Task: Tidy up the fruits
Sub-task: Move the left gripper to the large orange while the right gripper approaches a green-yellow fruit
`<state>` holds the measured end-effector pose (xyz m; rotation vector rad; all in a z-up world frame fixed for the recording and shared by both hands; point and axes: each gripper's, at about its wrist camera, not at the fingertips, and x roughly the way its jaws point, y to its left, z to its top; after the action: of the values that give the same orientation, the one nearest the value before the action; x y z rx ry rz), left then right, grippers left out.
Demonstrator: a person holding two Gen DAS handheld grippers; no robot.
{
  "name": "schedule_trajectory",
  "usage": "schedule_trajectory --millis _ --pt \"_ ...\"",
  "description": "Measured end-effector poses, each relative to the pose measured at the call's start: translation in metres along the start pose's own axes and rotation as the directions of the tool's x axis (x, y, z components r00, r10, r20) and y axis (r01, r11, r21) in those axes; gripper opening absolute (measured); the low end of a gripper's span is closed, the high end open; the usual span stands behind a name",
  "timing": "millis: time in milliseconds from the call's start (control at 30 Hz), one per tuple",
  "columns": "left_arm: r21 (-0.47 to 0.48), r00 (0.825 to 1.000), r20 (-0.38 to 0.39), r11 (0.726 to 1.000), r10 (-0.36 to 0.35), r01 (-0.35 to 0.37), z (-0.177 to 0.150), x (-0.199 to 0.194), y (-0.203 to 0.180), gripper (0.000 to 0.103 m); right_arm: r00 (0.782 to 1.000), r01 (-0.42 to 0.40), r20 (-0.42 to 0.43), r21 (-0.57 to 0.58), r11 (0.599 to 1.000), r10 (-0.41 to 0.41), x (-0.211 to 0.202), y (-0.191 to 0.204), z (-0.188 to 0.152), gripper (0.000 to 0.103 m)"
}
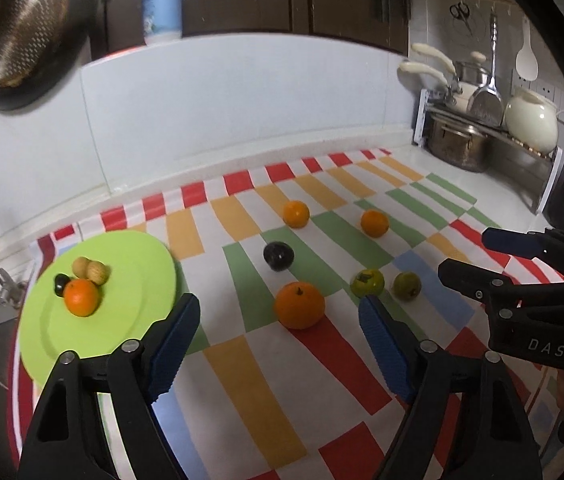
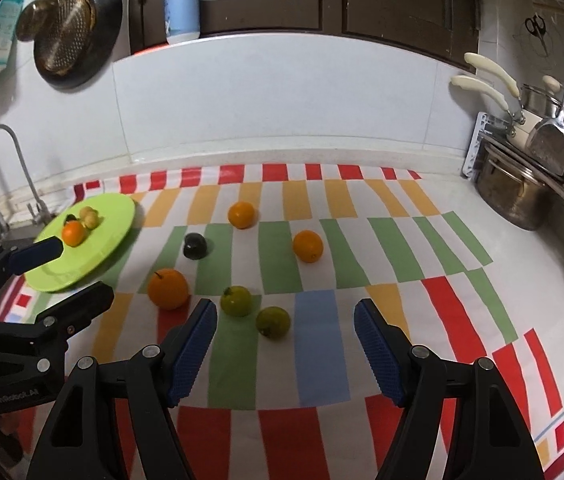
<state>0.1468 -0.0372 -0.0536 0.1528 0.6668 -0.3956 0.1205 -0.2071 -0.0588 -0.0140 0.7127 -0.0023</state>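
A lime green plate (image 1: pixel 134 276) (image 2: pixel 110 220) lies at the left of the striped cloth. On it sit an orange (image 1: pixel 81 297), two walnuts (image 1: pixel 90 269) and a small dark fruit (image 1: pixel 61 282). Loose on the cloth lie a large orange (image 1: pixel 299 305) (image 2: pixel 168 289), two smaller oranges (image 1: pixel 295 213) (image 1: pixel 374 223), a dark plum (image 1: pixel 278 255) (image 2: pixel 195 245) and two green fruits (image 1: pixel 367 282) (image 1: pixel 406 285). My left gripper (image 1: pixel 278 320) is open and empty just before the large orange. My right gripper (image 2: pixel 285 322) is open and empty above the green fruits (image 2: pixel 235 301) (image 2: pixel 273 322).
A sink and tap (image 2: pixel 6 184) lie left of the plate. A rack with pots (image 2: pixel 521 188) stands at the right back. A pan (image 2: pixel 70 36) hangs on the wall. A soap bottle (image 2: pixel 182 4) stands on the ledge.
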Motion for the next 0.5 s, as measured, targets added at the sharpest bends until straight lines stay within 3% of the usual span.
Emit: schedule_trajectory --millis 500 --pt "0.014 0.988 -0.129 0.997 -0.079 0.081 -0.003 0.055 -0.004 0.063 0.987 -0.060 -0.144 0.051 0.997 0.067 0.050 -0.005 -0.007 0.048"
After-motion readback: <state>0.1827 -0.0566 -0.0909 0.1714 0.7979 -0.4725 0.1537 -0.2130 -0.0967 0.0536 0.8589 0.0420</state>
